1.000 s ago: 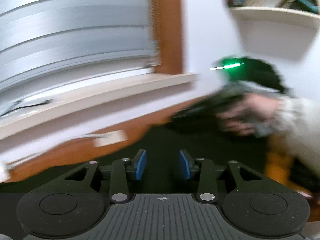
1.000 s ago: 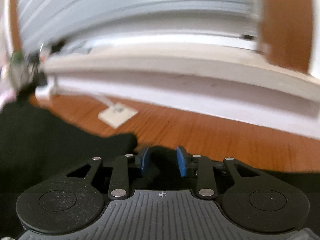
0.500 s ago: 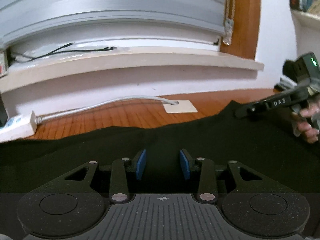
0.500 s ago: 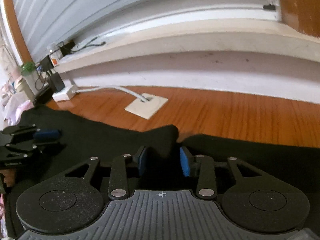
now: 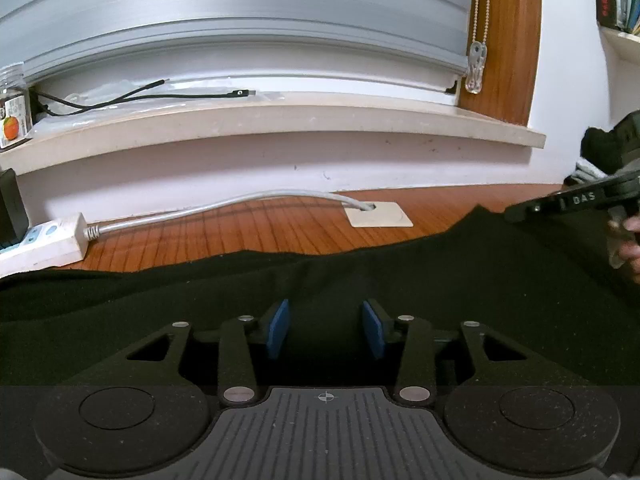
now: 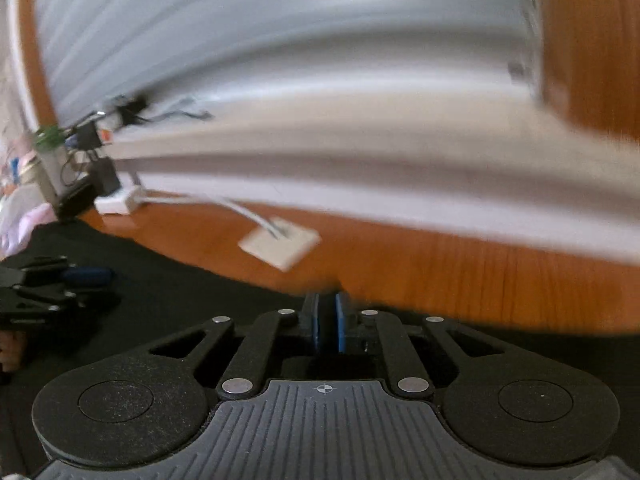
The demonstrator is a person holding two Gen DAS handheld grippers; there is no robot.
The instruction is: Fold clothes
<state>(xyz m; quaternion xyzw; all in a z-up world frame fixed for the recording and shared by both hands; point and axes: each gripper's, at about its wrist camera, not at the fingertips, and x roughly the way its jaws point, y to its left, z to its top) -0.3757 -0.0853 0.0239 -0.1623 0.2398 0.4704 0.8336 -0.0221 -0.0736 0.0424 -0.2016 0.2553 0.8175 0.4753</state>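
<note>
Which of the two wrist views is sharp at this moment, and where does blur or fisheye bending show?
Left wrist view: sharp; the window ledge bows from fisheye distortion, and the black garment reads as a dark, low-detail mass. Right wrist view: motion-blurred across the wall and wooden table; only the right gripper stays crisp.

matt black cloth of the garment (image 5: 400, 280), soft and slightly fuzzy. glossy orange-brown wood grain on the table (image 5: 240, 232), smooth white plastic on the power strip (image 5: 44, 240). matt black plastic with smooth blue pads (image 5: 278, 328) on the left gripper (image 5: 326, 330).
</note>
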